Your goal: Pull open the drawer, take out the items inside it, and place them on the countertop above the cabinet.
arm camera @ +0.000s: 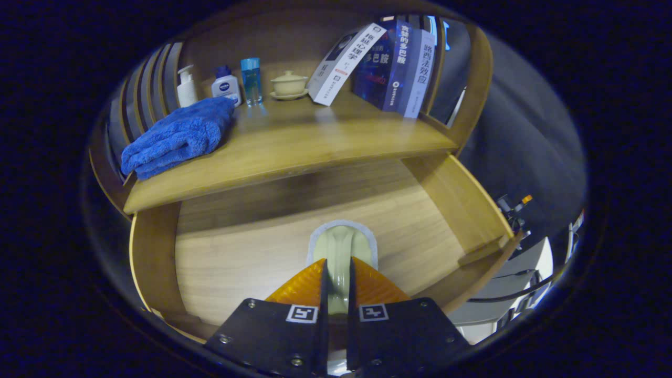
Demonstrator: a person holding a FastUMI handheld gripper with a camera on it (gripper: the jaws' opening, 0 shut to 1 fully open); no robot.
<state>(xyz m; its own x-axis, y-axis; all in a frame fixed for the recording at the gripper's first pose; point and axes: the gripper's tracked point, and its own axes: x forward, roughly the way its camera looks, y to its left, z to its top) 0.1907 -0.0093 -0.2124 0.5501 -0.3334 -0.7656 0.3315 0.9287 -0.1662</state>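
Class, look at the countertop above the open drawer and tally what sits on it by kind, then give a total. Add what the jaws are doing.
Towels: 1, the blue towel
Bottles: 3, pump bottle, white bottle, clear blue bottle
Lidded cups: 1, cup on a saucer
Books: 3, leaning books
Total: 8
The gripper jaws are closed on a pale scoop over the drawer.

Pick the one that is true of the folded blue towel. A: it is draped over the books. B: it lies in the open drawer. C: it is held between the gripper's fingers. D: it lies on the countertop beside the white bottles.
D: the blue towel lies on the countertop by the white bottles, while the gripper is shut on a pale spoon-like item above the open drawer.
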